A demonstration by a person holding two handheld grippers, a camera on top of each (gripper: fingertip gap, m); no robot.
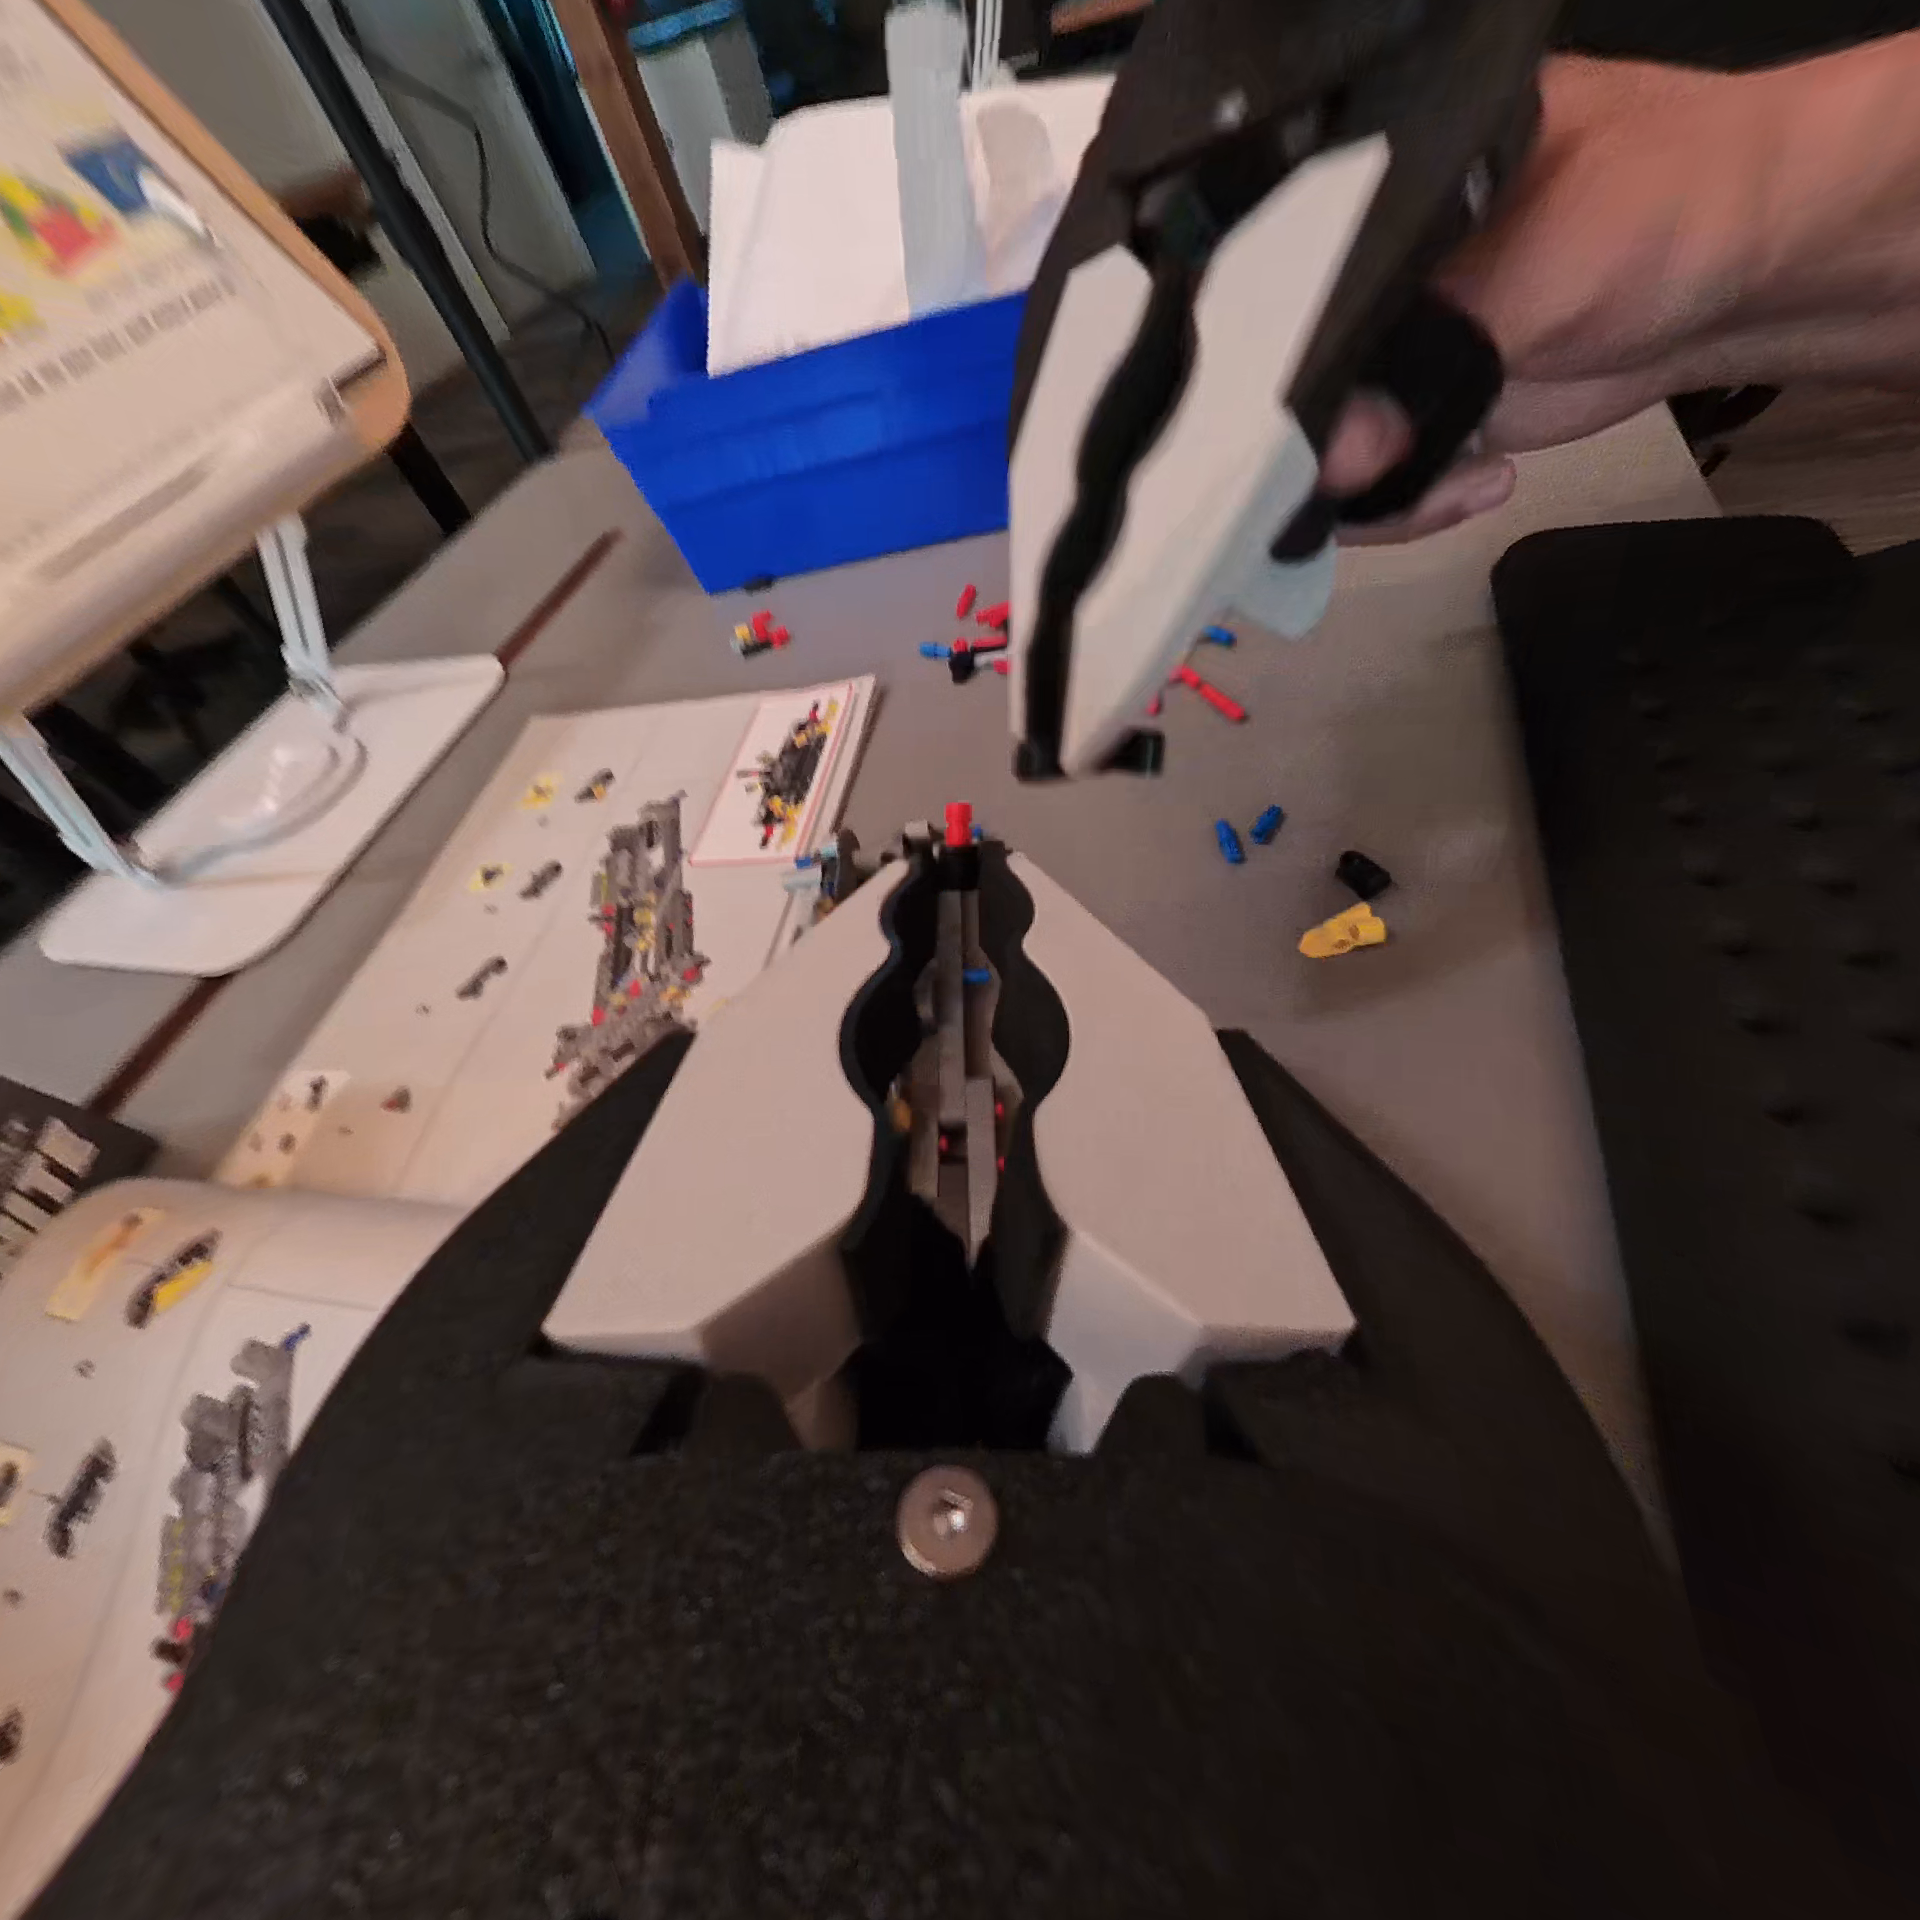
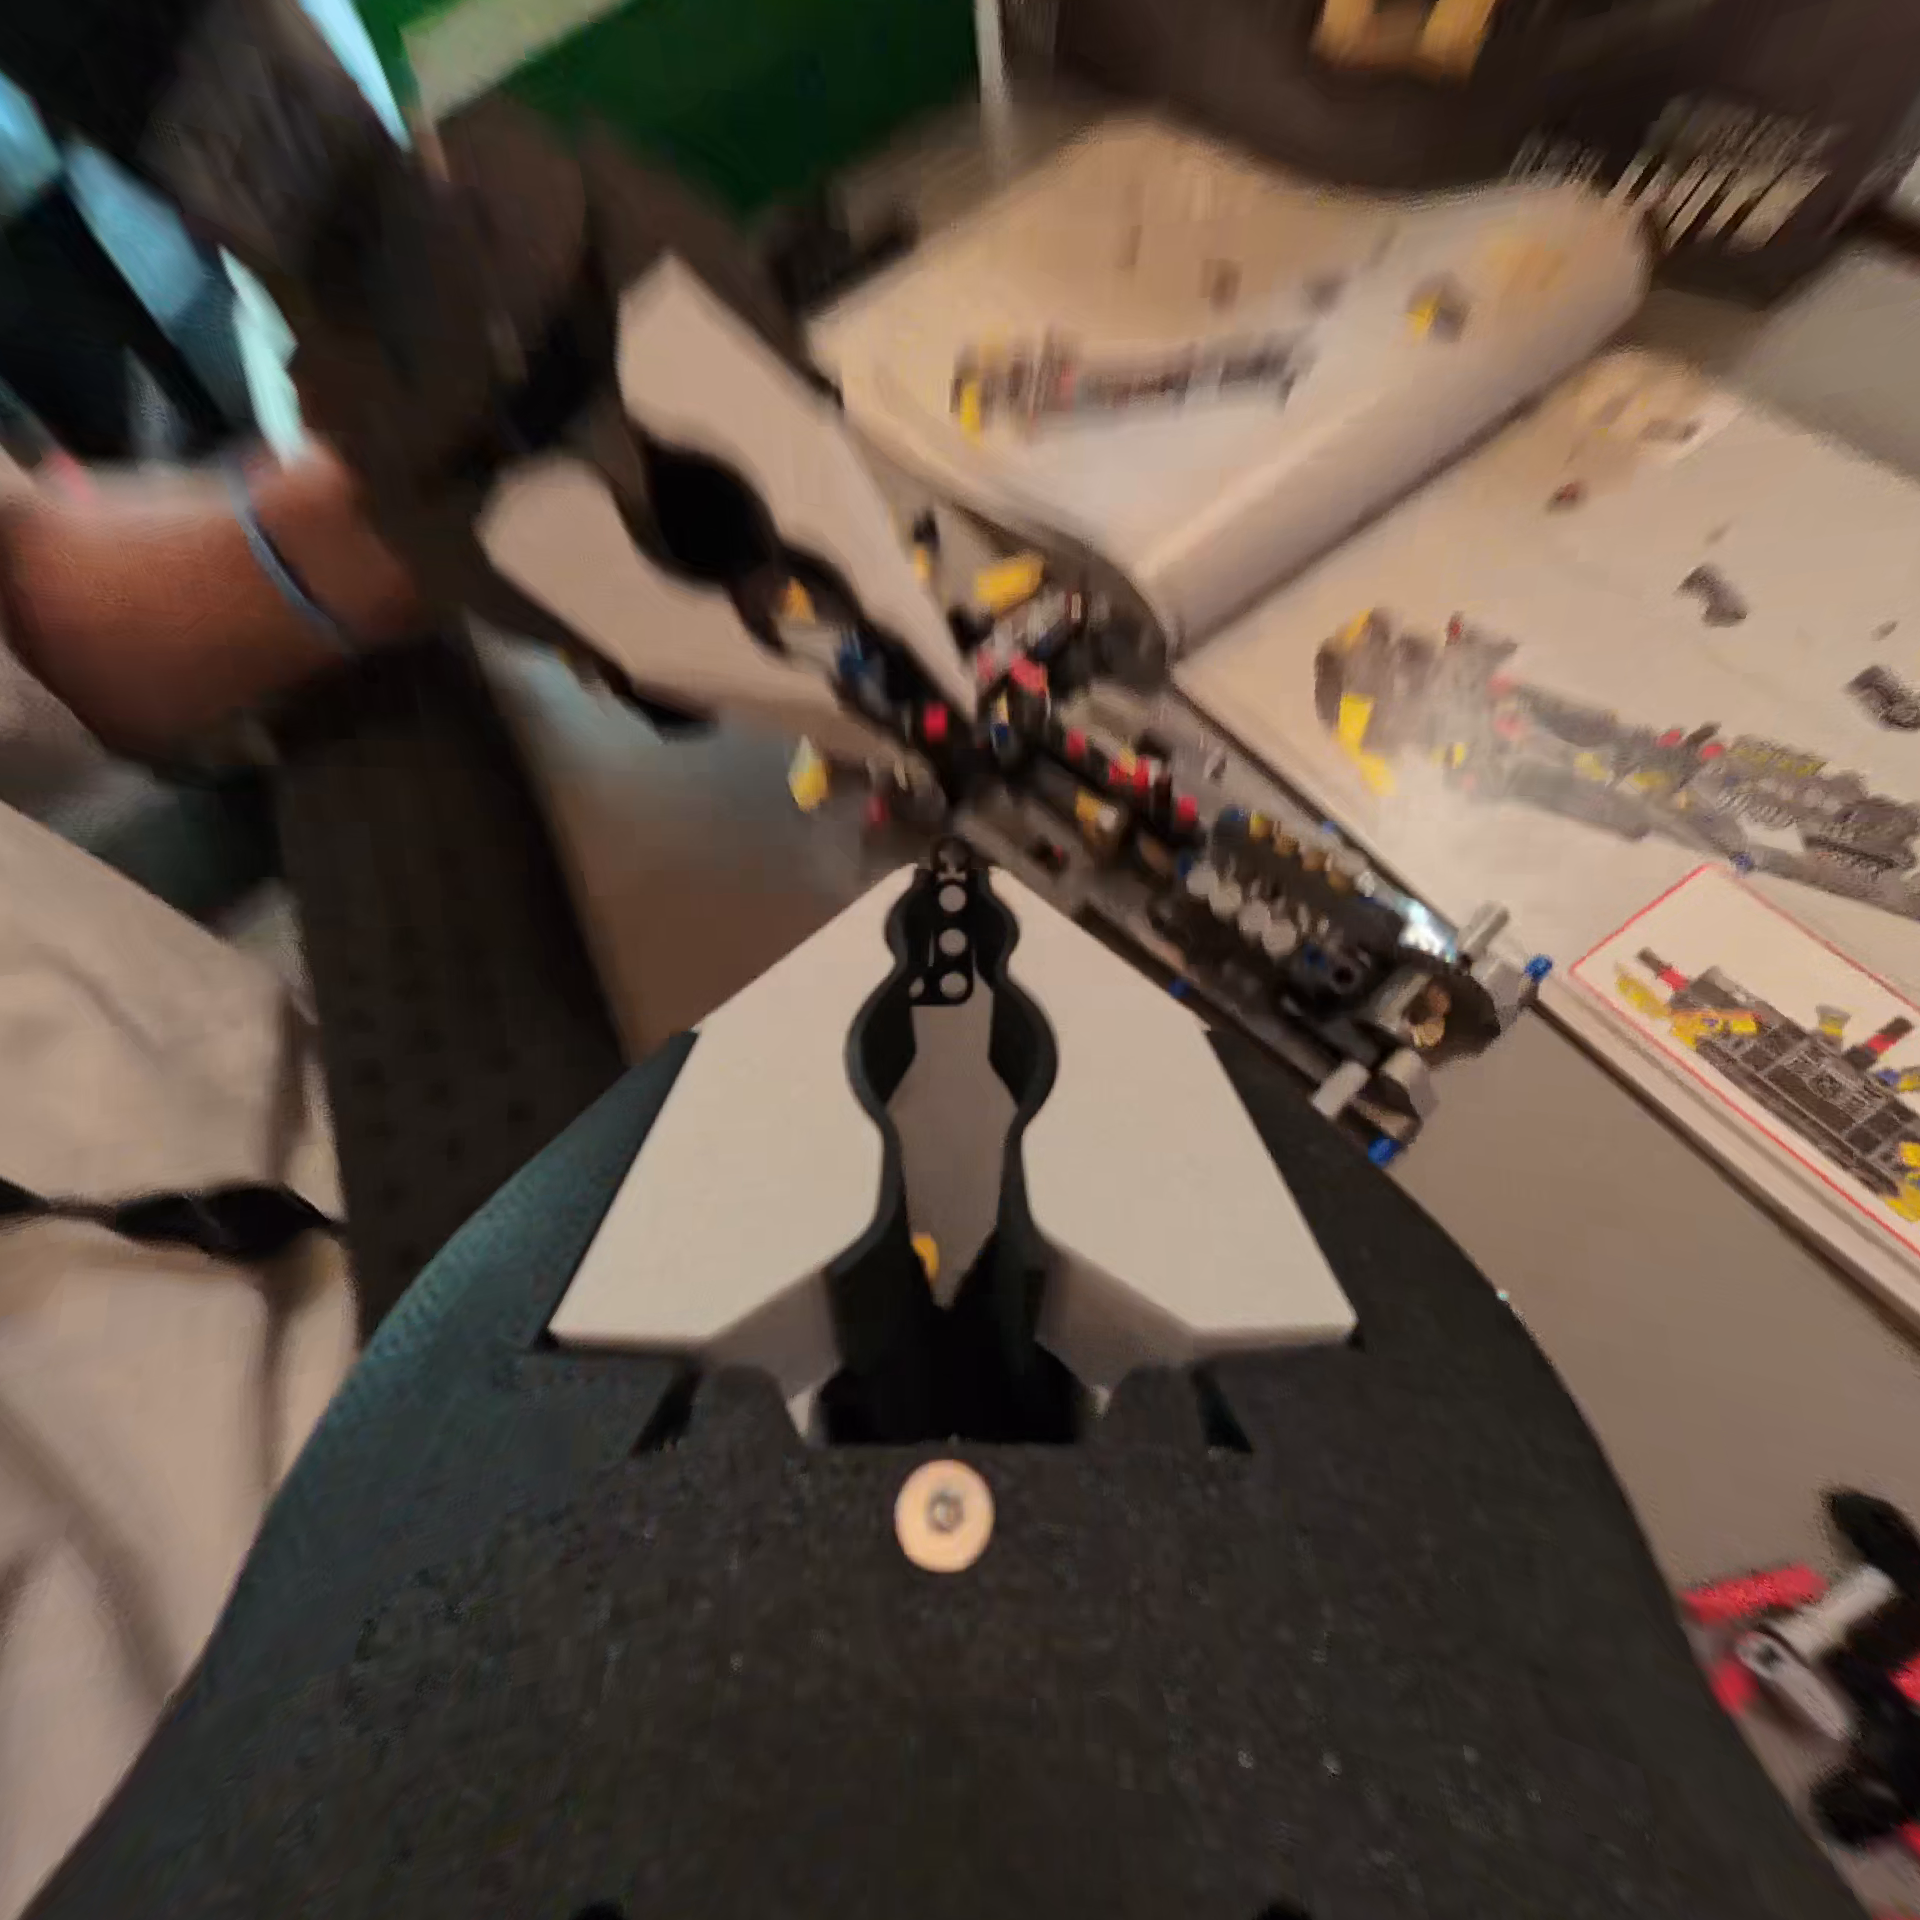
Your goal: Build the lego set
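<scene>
**Kid:** What is in your left claw (image 1: 951, 883)?

**Me:** It is squeezed shut on the long grey model (image 1: 961, 1049). A red pin (image 1: 957, 821) sticks out at the far tip. The model hangs over the desk (image 1: 1403, 997), in the air.

**Kid:** What is way over on the left?

**Me:** An open instruction book (image 1: 582, 935) lies flat there, and past it sits a blue bin (image 1: 821, 457). Little loose pieces (image 1: 1242, 831), red and blue and yellow, lie scattered on the desk more to the right.

**Kid:** And your right claw (image 2: 951, 883)?

**Me:** It is pinched shut on a small black beam (image 2: 951, 951) with holes in it. In the left wrist view you can see that claw up above the model's tip, near it but not touching.

**Kid:** So what comes next?

**Me:** I think the black beam has to go onto the model, maybe near that red pin. I cannot tell which hole it belongs in.

**Kid:** What could go wrong?

**Me:** The right wrist view is very blurry, so that claw seems to be moving fast. If I come in crooked, the holes may miss the pin. The beam is thin, so it could twist in my claw or pop out. If I push too hard, the model could slip in my left claw or shed a part. A dropped beam might get lost among the loose pieces.
</scene>
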